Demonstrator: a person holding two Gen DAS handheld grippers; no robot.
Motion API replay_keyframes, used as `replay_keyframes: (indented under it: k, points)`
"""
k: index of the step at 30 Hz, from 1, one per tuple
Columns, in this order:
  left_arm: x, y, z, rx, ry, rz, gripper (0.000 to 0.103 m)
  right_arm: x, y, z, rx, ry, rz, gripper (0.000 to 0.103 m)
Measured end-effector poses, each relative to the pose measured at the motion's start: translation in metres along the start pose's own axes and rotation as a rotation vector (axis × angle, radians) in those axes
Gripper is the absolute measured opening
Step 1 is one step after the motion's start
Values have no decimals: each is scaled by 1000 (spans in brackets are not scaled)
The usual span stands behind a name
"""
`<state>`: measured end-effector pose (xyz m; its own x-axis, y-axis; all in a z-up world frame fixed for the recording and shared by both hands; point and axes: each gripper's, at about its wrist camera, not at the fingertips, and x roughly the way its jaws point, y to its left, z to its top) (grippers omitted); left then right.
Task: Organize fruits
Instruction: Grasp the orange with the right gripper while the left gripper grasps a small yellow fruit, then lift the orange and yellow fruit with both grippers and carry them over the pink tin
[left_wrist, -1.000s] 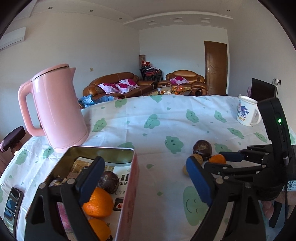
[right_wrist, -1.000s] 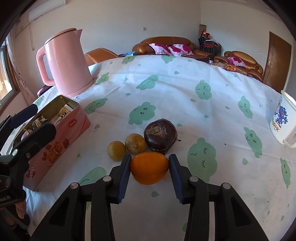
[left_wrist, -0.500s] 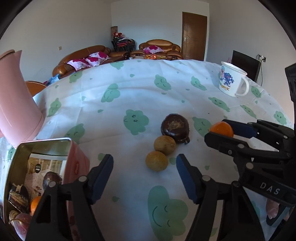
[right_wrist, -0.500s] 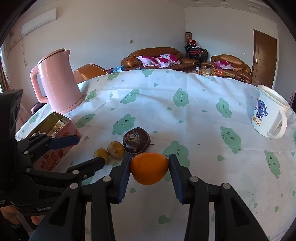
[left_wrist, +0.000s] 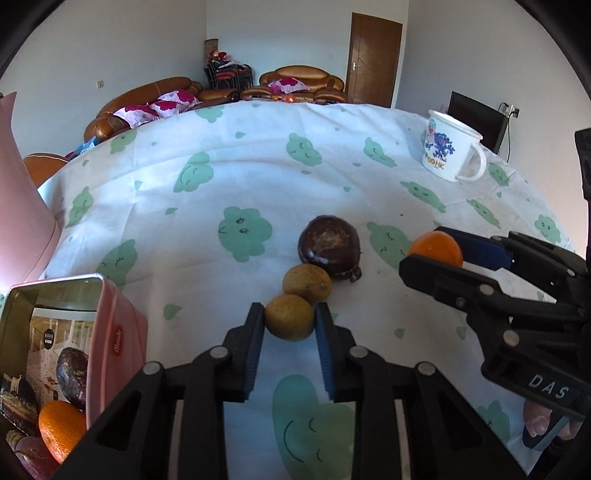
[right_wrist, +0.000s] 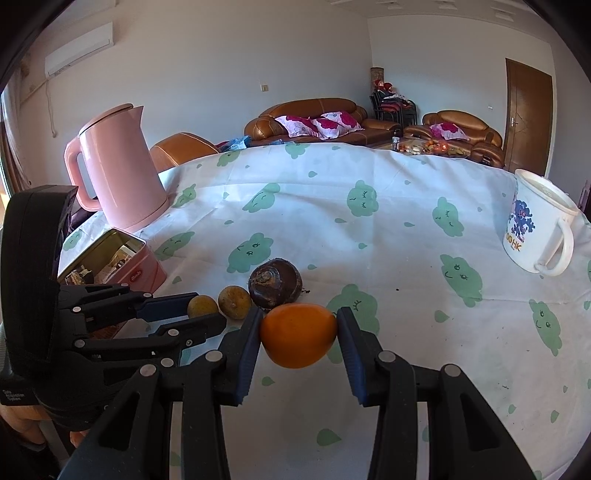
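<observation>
My left gripper (left_wrist: 289, 318) is shut on a small yellow-brown fruit (left_wrist: 290, 316) on the tablecloth. A second yellow-brown fruit (left_wrist: 306, 283) and a dark purple fruit (left_wrist: 328, 246) lie just beyond it, touching in a row. My right gripper (right_wrist: 298, 326) is shut on an orange (right_wrist: 298, 335) and holds it above the cloth, right of the row; the orange also shows in the left wrist view (left_wrist: 436, 248). The open pink tin (left_wrist: 114, 332) at the lower left holds an orange (left_wrist: 61, 430) and a dark fruit (left_wrist: 72, 373).
A pink kettle (right_wrist: 120, 166) stands at the far left behind the tin (right_wrist: 142, 266). A white printed mug (right_wrist: 535, 230) stands at the right. The table carries a white cloth with green cloud prints (left_wrist: 258, 177).
My left gripper has swung from over the tin to the row of fruits and closed on the nearest yellow-brown fruit. My right gripper has lifted the orange off the cloth.
</observation>
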<state>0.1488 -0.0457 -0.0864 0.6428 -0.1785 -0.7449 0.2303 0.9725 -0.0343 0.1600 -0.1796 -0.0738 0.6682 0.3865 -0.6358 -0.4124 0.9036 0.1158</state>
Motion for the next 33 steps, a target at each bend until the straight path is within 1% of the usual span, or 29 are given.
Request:
replay_keyframes:
  k: [13, 26, 33]
  points:
    - [-18, 5, 0, -14, -105, 17, 29, -12, 5, -1, -37, -64, 17, 43]
    - [-36, 2, -3, 0, -209, 53, 29, -22, 11, -2, -62, -124, 18, 43]
    - [-42, 0, -5, 3, -250, 69, 29, -28, 13, -3, -75, -154, 15, 43]
